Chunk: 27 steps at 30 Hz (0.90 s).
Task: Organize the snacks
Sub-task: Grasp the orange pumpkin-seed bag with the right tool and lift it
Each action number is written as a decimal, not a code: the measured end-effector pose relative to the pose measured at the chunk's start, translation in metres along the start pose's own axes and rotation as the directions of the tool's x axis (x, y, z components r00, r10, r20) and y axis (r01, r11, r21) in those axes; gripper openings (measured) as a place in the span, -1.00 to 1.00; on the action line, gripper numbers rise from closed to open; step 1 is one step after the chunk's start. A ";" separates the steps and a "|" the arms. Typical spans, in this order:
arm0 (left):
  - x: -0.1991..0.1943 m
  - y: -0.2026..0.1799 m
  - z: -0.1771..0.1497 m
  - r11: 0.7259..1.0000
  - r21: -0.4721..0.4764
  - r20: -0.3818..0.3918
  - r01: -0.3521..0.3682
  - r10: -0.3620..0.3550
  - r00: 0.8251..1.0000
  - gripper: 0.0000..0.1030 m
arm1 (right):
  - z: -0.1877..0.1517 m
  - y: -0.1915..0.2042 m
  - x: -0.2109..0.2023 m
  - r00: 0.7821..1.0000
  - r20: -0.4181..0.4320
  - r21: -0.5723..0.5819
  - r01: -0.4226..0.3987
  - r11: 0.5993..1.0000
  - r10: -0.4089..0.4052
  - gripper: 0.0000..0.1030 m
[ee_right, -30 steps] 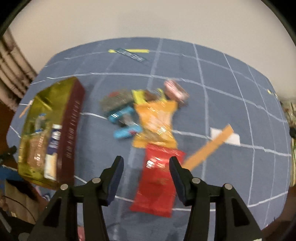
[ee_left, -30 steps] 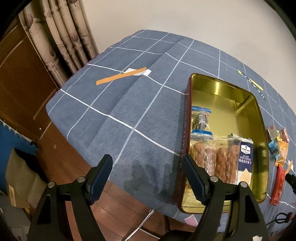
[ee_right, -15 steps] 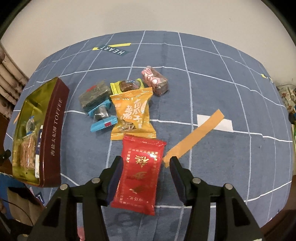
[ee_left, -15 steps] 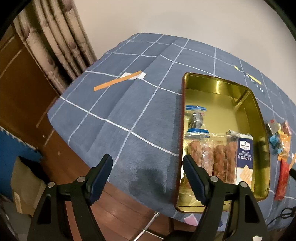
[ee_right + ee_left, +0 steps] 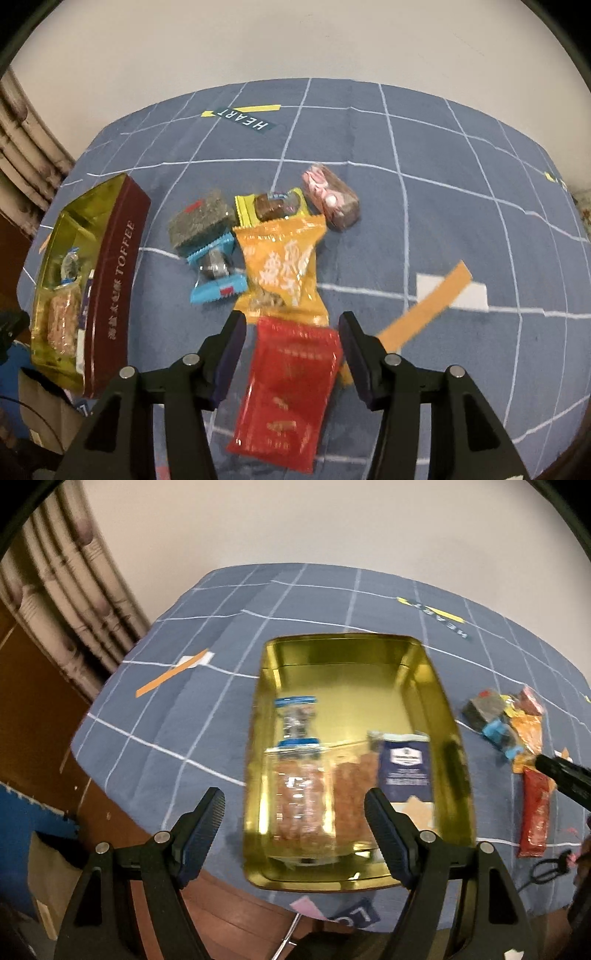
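Over the blue checked tablecloth (image 5: 443,155), the right gripper (image 5: 291,345) hangs with its jaws partly open, straddling the top of the red packet (image 5: 291,391). Nothing is gripped; the pads stand clear of the foil on both sides. That packet lies flat on the cloth, just below the orange packet (image 5: 284,266), whose lower edge sits right at the red one's top seam.

That looks like the first hazard: if the jaws close here, they could pinch the orange packet's hem along with the red one and drag both. A flat, slick pouch is also a poor target for two fingers, so it may slide out sideways or only crumple at a corner. The orange paper strip (image 5: 424,302) lies just beside the right-hand finger and could get swept along too.

Further back, the small wrapped sweets (image 5: 216,267) cluster close together, so a careless pass would scatter them.

The left gripper (image 5: 295,821) stands wide open and empty above the gold tin (image 5: 417,686), which already holds bagged snacks (image 5: 303,790) and a navy cracker pack (image 5: 404,768) at its near end. The tin sits close to the table edge; a nudge from that hand might push it over.
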State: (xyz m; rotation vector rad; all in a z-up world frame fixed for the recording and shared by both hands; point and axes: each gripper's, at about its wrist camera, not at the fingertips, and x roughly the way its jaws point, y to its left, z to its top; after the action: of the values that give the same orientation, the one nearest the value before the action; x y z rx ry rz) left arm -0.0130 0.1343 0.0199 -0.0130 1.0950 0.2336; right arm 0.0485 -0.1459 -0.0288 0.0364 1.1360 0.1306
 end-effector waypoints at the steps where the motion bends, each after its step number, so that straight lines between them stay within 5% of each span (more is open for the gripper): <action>1: 0.000 -0.004 0.000 1.000 0.006 0.000 0.006 -0.006 1.000 0.46 | 0.004 0.002 0.005 1.000 0.000 -0.007 0.009 1.000 -0.009 0.04; 16: -0.001 -0.052 0.003 0.994 0.086 -0.024 0.064 -0.062 0.998 0.46 | 0.019 0.015 0.042 1.000 0.003 -0.048 0.012 0.999 -0.011 0.03; 27: 0.000 -0.081 0.007 0.987 0.129 -0.040 0.091 -0.087 0.995 0.46 | 0.017 0.012 0.036 0.999 0.031 -0.107 0.015 0.994 -0.012 -0.22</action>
State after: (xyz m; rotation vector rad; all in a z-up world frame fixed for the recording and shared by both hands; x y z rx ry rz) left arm 0.0087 0.0563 0.0148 0.0516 1.1392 0.0812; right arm 0.0775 -0.1291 -0.0532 -0.0649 1.0969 0.1782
